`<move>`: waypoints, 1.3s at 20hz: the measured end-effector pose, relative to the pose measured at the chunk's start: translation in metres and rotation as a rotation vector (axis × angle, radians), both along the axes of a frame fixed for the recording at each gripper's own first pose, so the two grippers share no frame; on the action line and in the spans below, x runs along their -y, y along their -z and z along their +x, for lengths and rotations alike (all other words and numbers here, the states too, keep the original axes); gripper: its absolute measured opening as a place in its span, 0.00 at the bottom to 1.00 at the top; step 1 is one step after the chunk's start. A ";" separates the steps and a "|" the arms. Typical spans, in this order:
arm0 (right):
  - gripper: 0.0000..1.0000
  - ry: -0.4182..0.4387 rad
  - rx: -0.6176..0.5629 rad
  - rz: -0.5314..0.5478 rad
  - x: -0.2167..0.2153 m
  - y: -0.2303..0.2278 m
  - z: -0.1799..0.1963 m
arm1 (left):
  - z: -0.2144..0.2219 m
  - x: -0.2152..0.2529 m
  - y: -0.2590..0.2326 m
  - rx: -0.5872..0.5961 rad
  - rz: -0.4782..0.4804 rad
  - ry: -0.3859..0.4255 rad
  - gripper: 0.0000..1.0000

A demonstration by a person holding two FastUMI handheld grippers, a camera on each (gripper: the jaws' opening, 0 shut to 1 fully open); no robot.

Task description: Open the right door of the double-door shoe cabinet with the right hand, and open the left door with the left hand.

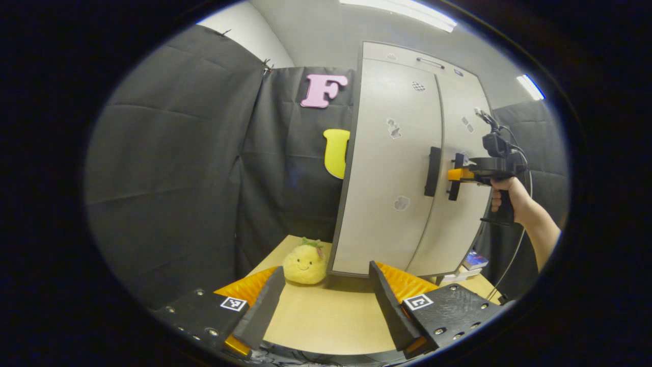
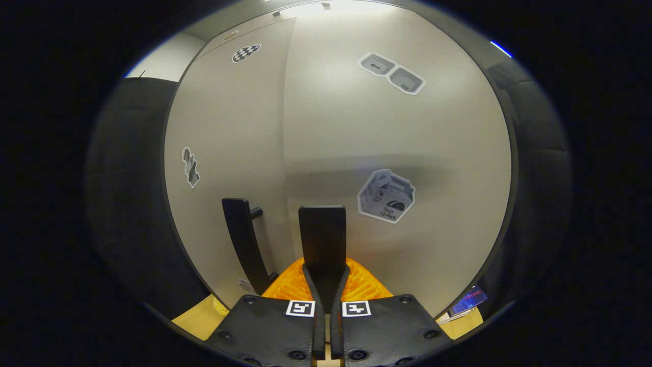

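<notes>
Right gripper view: right tongs [image 2: 324,285] pinch the stiff right door handle [image 2: 322,239], the sound hold; left tongs [image 1: 326,300] gape empty.

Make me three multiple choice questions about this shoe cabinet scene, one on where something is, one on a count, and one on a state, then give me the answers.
1. Where does the yellow plush toy sit?
A. On the table beside the cabinet's left lower corner
B. On top of the cabinet
C. Hanging from a door handle

2. How many black door handles does the cabinet have on its front?
A. One
B. Two
C. Four

3. What is the right gripper doing?
A. Hanging open, away from the doors
B. Shut on the right door handle
C. Holding the plush toy

Answers:
1. A: in the left gripper view the toy rests on the table at the cabinet's base.
2. B: the left door handle and the right one stand side by side.
3. B: both fingers press on the handle's bar.
</notes>
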State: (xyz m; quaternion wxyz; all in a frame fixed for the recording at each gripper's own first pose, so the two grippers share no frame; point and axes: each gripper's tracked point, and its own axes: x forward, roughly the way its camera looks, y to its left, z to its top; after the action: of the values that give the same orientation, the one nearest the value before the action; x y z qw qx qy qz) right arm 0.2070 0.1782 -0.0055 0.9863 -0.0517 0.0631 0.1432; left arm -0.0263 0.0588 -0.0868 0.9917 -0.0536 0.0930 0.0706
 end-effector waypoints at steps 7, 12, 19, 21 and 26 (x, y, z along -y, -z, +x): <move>0.02 -0.047 -0.010 0.021 0.007 0.001 -0.026 | -0.033 0.011 -0.004 0.003 0.029 -0.013 0.94; 0.05 -0.085 -0.014 0.040 0.019 0.002 -0.050 | -0.052 0.025 -0.007 0.006 0.033 -0.013 0.94; 0.05 -0.086 0.002 0.063 0.043 0.001 -0.078 | -0.060 0.052 -0.014 0.019 0.043 0.013 0.95; 0.05 -0.084 0.007 0.068 0.051 0.002 -0.087 | -0.061 0.058 -0.014 0.017 0.062 0.028 0.94; 0.02 -0.087 0.014 0.075 0.068 0.000 -0.101 | -0.054 0.072 -0.009 0.015 0.037 0.061 0.95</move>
State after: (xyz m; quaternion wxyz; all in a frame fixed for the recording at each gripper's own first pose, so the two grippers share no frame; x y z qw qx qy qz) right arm 0.1060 0.1098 -0.0057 0.9808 -0.0186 0.0488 0.1881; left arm -0.0808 -0.0132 -0.0783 0.9949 -0.0328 0.0857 0.0414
